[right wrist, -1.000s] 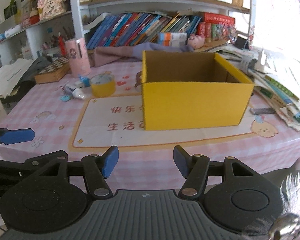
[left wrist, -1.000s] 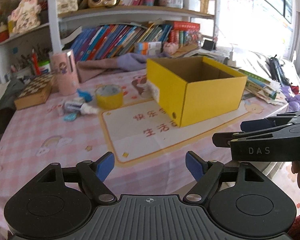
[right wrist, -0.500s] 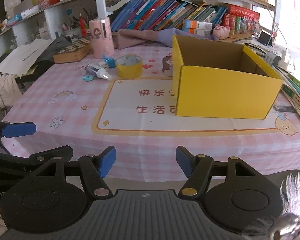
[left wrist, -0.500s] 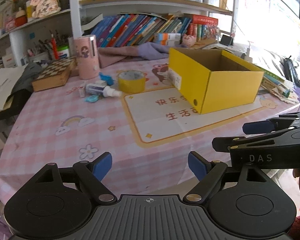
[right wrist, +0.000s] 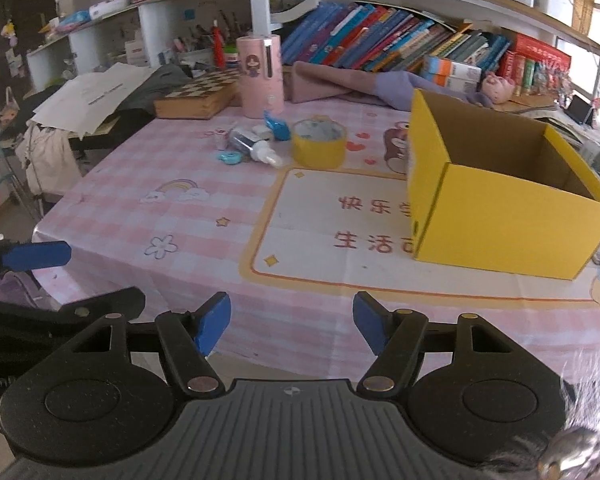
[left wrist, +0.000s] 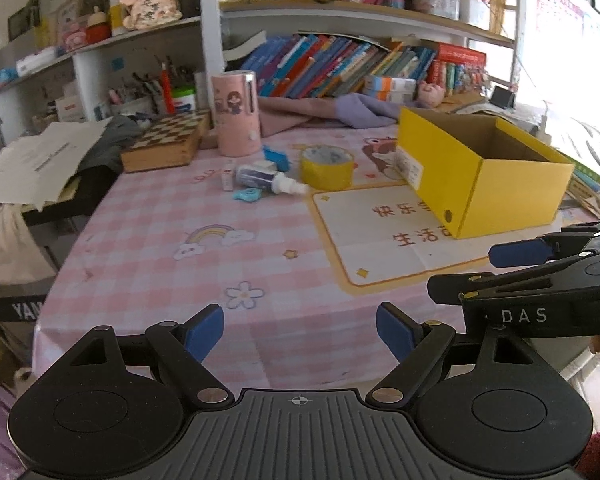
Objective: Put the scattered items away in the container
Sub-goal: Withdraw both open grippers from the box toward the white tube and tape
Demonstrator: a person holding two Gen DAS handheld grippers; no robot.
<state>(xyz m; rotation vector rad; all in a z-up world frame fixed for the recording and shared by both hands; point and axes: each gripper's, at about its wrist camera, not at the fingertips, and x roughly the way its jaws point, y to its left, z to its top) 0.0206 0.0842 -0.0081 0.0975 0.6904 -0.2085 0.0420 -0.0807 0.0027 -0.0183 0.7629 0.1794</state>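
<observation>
Scattered items, a yellow tape roll [left wrist: 327,167] and a small bottle [left wrist: 265,178], lay near the table's [left wrist: 148,256] far edge beside the empty yellow box [left wrist: 480,176], while both grippers had swung toward them, left gripper [left wrist: 300,330] fingers wide, right gripper [right wrist: 291,322] fingers opening, nothing between.

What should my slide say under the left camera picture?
Open left hand-held gripper faces yellow box and tape roll.

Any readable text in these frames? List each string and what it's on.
"DAS": side of the right hand-held gripper.
"快乐" over "生活", each line cut off by the yellow box: printed panel of the tablecloth.
"YAN", cut off: dark object by the table edge.
Box label, book spines, white paper: too small to read.
</observation>
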